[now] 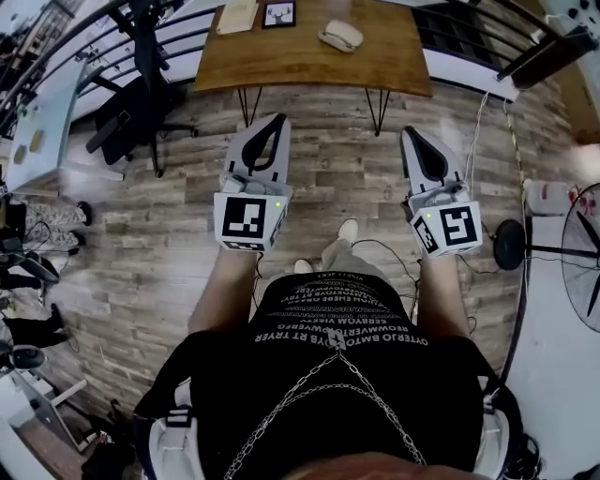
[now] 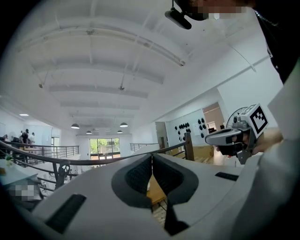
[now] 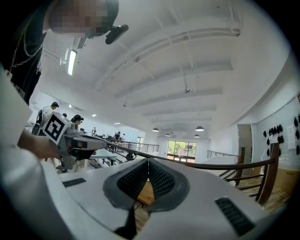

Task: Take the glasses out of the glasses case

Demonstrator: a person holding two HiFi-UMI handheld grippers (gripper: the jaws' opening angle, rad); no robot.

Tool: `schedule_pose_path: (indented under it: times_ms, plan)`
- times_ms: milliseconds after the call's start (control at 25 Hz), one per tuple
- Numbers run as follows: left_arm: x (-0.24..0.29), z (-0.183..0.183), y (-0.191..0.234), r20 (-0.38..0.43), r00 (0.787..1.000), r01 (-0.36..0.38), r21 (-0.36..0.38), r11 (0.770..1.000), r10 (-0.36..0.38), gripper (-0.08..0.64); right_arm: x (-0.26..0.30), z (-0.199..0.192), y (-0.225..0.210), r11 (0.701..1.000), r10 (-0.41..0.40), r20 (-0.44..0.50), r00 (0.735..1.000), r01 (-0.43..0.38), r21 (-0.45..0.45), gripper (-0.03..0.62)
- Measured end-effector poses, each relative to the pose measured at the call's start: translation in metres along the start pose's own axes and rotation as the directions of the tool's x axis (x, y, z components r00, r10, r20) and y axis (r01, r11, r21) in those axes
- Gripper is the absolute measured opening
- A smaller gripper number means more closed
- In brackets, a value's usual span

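Note:
A pale, closed glasses case (image 1: 340,36) lies on the wooden table (image 1: 281,61) at the top of the head view. No glasses show. Both grippers are held out level above the plank floor, short of the table's near edge and apart from the case. The left gripper (image 1: 279,120) has its jaws together with nothing between them, and its tips meet in the left gripper view (image 2: 152,157). The right gripper (image 1: 409,133) is likewise shut and empty, as its own view shows (image 3: 148,161). A strip of the table shows under each pair of jaws.
A framed deer picture (image 1: 278,14) and a yellowish sheet (image 1: 237,17) lie on the table left of the case. A black office chair (image 1: 141,84) stands at the left and a floor fan (image 1: 586,253) at the right. Cables run across the floor by my feet.

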State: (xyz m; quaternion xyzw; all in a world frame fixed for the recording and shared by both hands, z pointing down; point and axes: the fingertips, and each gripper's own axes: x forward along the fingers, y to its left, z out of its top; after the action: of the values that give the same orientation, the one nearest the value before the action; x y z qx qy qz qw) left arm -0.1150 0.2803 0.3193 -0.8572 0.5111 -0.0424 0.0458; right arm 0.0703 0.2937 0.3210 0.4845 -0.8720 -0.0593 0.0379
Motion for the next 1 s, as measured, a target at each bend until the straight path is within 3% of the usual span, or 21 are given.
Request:
schedule_pose_path:
  times_ms: [280,1000]
  plan:
    - [0.054,-0.009,0.001,-0.02,1.0,-0.003,-0.017,1.0,0.002,0.028,0.033,-0.014,-0.039,1.0,0.024,-0.003,1.0,-0.023,0.02,0.017]
    - [0.146,-0.001,-0.001,-0.017,0.996,-0.091,-0.017,0.996,0.091,0.028,0.077,-0.028,-0.124,0.997,0.072,0.008,0.997,-0.073,0.009,0.017]
